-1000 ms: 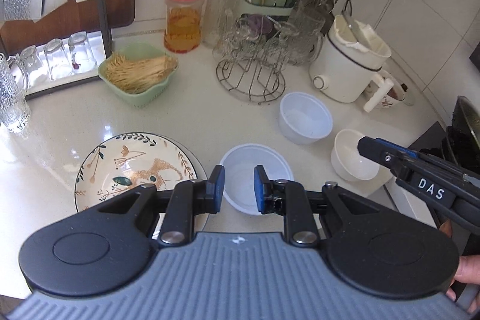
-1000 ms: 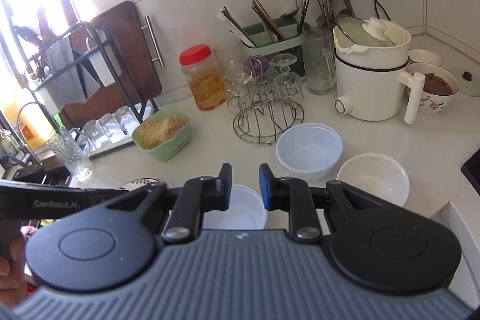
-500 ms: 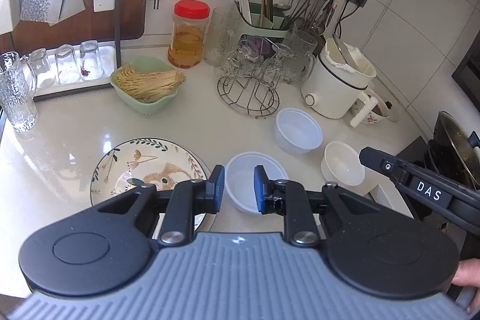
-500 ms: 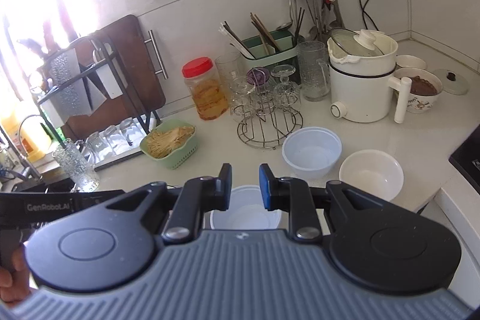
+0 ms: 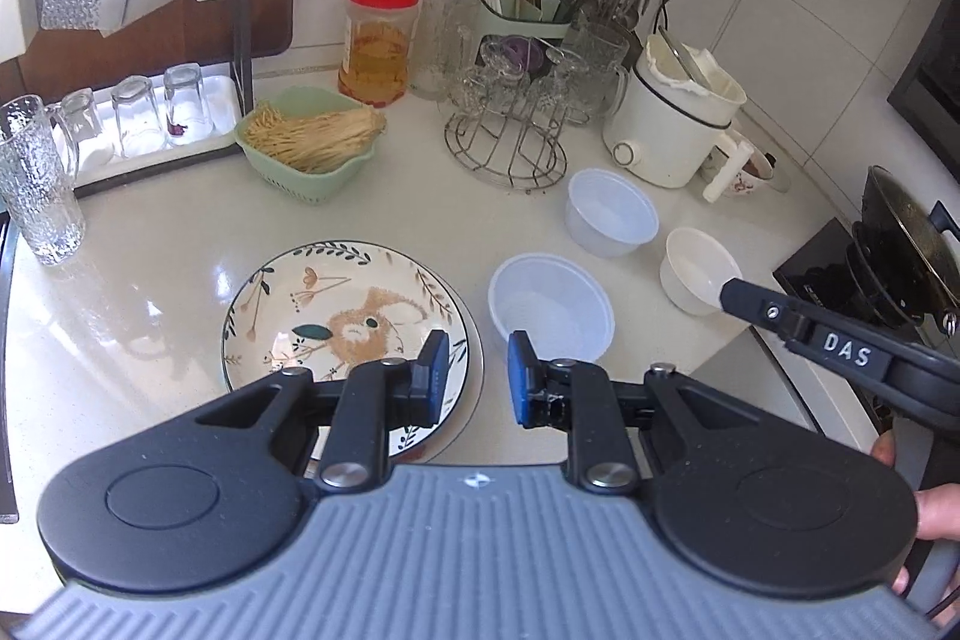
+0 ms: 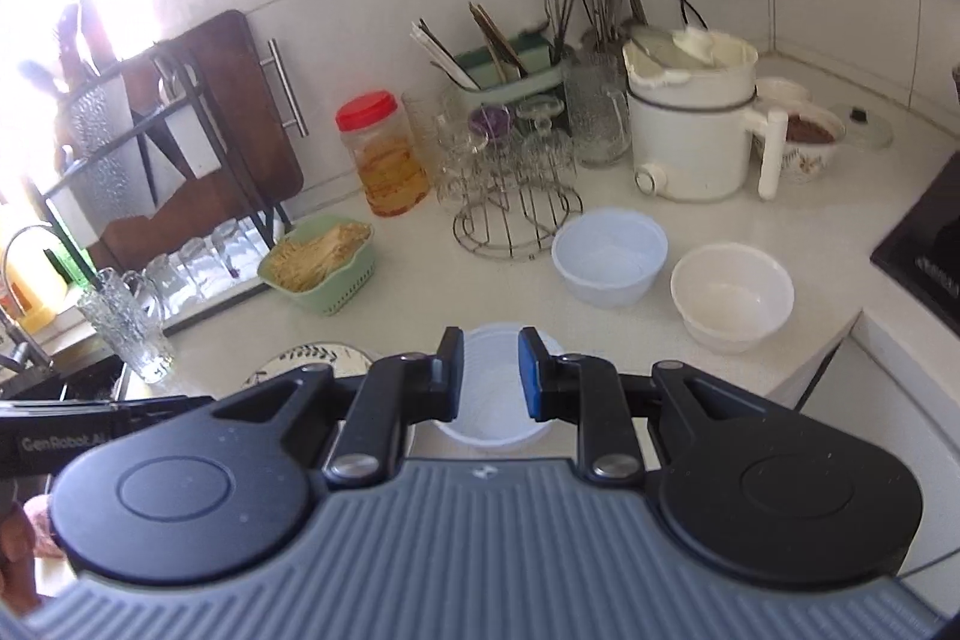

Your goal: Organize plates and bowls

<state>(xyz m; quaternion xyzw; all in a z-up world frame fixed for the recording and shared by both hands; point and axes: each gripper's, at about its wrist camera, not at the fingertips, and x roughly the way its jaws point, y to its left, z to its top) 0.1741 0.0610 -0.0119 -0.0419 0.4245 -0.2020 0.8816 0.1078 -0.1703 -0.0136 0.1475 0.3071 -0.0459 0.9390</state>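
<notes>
A floral plate (image 5: 336,310) lies on the white counter (image 5: 150,292), on top of a second plate. Right of it stands a clear plastic bowl (image 5: 549,304), then another plastic bowl (image 5: 612,211) and a white bowl (image 5: 699,268). My left gripper (image 5: 477,376) hovers over the gap between plate and near bowl, shut and holding nothing. My right gripper (image 6: 491,370) hangs above the near plastic bowl (image 6: 492,400), also shut and holding nothing. The second plastic bowl (image 6: 609,256) and the white bowl (image 6: 729,295) lie ahead to its right. The plate's rim (image 6: 312,358) shows at its left.
A green basket of noodles (image 5: 312,142), a wire glass rack (image 5: 507,142), a red-lidded jar (image 5: 381,40) and a white electric pot (image 5: 672,124) line the back. A tall glass (image 5: 36,184) stands at the left, a wok on the stove (image 5: 906,244) at the right.
Both grippers have drawn back from the counter, so plate and bowls look smaller and farther. The jaws of both have kept the same narrow gap.
</notes>
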